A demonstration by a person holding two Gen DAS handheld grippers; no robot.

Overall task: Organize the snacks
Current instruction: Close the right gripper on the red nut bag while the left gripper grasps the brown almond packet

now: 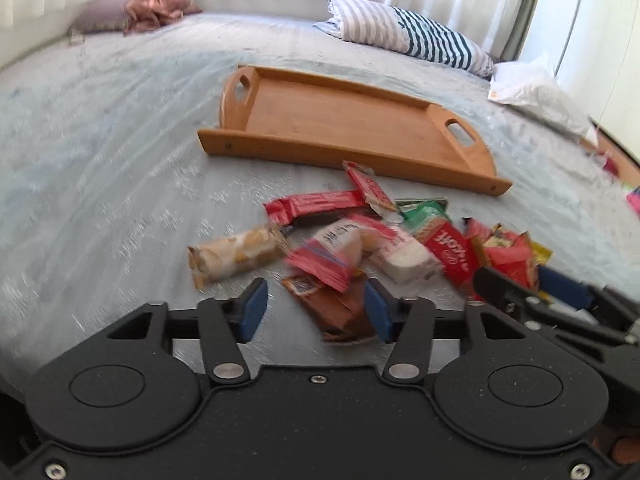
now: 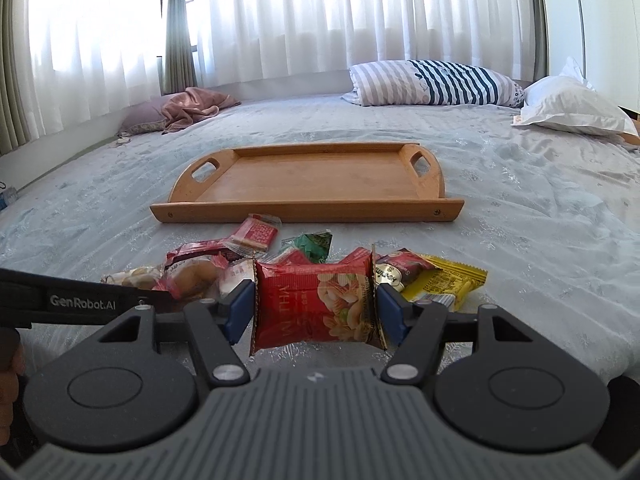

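A wooden tray [image 1: 320, 152] [image 2: 308, 208] with nothing in it lies on the bed, beyond a heap of snack packets. My right gripper [image 2: 315, 308] is shut on a red nut packet [image 2: 316, 304], one pad pressing on each end. In the left wrist view that gripper [image 1: 532, 280] sits at the right edge with the red packet [image 1: 508, 256]. My left gripper [image 1: 316, 304] stands open over a brown packet [image 1: 336, 312], which lies between its fingers with a gap at the left pad. A pale biscuit bar [image 1: 236, 256], a long red bar [image 1: 316, 204] and a yellow packet [image 2: 444, 280] lie in the heap.
A striped pillow [image 2: 432, 80] and a white pillow [image 2: 572, 112] lie at the far right of the bed. Pink cloth [image 2: 192, 108] is bunched at the far left, under white curtains. The left gripper's black housing [image 2: 80, 300] crosses the lower left.
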